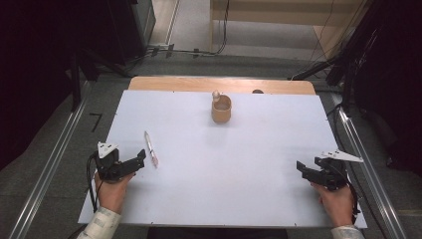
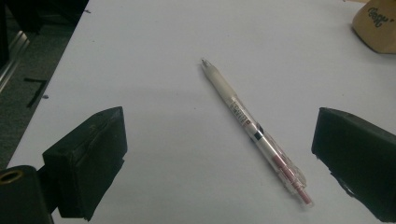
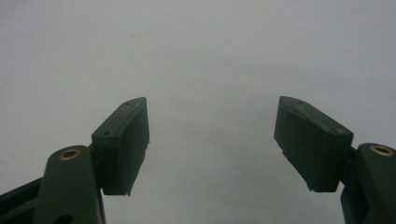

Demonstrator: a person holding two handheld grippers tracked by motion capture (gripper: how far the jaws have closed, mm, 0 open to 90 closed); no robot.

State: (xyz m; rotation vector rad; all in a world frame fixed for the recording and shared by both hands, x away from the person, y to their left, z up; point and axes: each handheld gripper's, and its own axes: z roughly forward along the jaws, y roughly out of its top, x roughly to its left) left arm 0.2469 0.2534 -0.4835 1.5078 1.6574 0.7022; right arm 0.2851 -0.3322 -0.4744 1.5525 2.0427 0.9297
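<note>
A clear pen [image 1: 150, 148] with a white grip and pink end lies on the white board [image 1: 224, 164], at its left side. My left gripper [image 1: 138, 159] rests just near and left of the pen, pointing toward it. In the left gripper view the pen [image 2: 252, 130] lies slantwise on the board between the widely parted jaws of that gripper [image 2: 219, 119], untouched. A tan cup [image 1: 221, 109] stands at the far middle of the board, with a small pale ball [image 1: 216, 94] at its far rim. My right gripper [image 1: 300, 167] sits low at the right side; its jaws [image 3: 212, 105] stand apart over bare board.
The cup [image 2: 376, 25] shows at the top right of the left gripper view. A wooden tabletop edge [image 1: 174, 83] runs behind the board. Metal rails [image 1: 50, 164] flank the table on both sides. Cables and dark stands crowd the floor beyond.
</note>
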